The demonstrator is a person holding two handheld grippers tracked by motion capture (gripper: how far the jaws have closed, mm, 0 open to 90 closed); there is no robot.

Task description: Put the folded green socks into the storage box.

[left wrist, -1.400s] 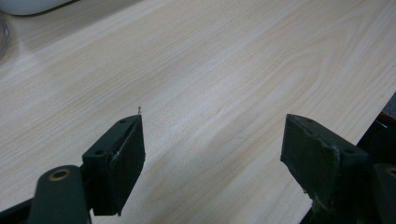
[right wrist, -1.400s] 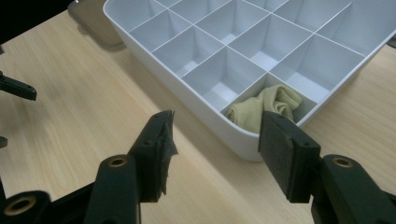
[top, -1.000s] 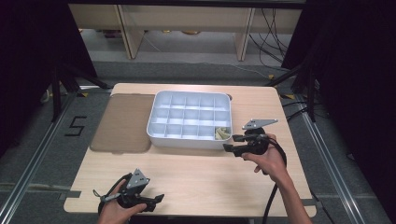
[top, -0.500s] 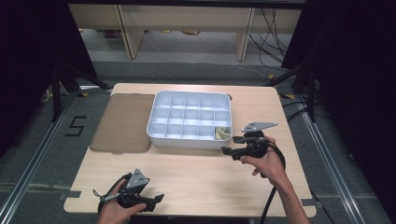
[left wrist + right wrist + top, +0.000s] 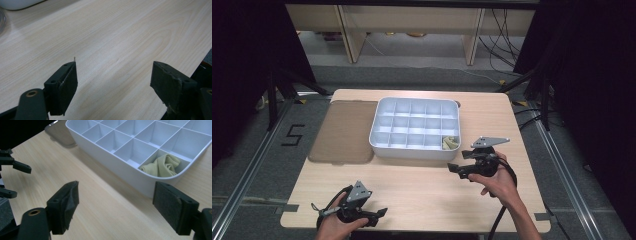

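Note:
A white tray divided into several compartments stands at the middle of the wooden table. A crumpled yellow cloth lies in its front right corner compartment, and it looks pale and folded in the right gripper view. My right gripper hovers just in front of the tray's right corner, pointing left. Its jaws have just been opening and are wide, with nothing between them. My left gripper rests at the table's front left edge, open over bare wood.
A brown translucent lid lies flat to the left of the tray, with its corner in the right gripper view. Dark floor and stand legs surround the table. A cable trails from the right gripper toward the front edge.
The right gripper has drawn back a little from the tray's front right corner toward the person, and its jaws have spread wider. The left gripper has stayed put.

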